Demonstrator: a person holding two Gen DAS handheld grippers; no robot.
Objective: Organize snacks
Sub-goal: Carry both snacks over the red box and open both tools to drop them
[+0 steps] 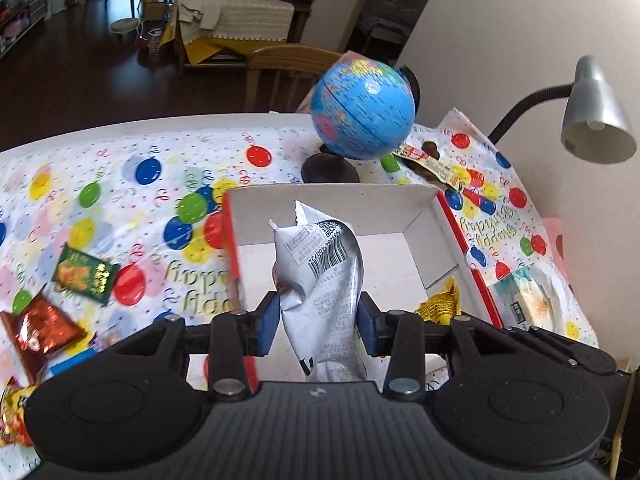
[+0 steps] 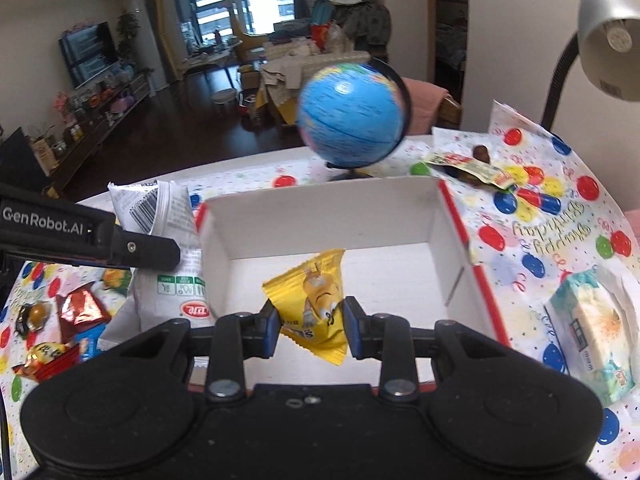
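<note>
My left gripper (image 1: 318, 316) is shut on a white and silver snack packet (image 1: 324, 280) with a barcode, held upright over the near side of the open red-edged cardboard box (image 1: 416, 216). That packet (image 2: 172, 240) and the left gripper's black finger (image 2: 132, 246) also show at the left of the right wrist view, just outside the box's left wall. My right gripper (image 2: 309, 326) is shut on a yellow candy packet (image 2: 316, 300), held above the box's white floor (image 2: 360, 272). The yellow packet (image 1: 438, 304) peeks in at the box's near right corner in the left wrist view.
Loose snacks lie on the balloon-print tablecloth at the left: a green packet (image 1: 86, 272), a red foil packet (image 1: 44, 330) and others (image 2: 82, 308). A blue globe (image 1: 362, 108) stands behind the box, a wrapper (image 1: 432, 164) beside it. A tissue pack (image 2: 592, 332) and a grey desk lamp (image 2: 608, 52) are at the right.
</note>
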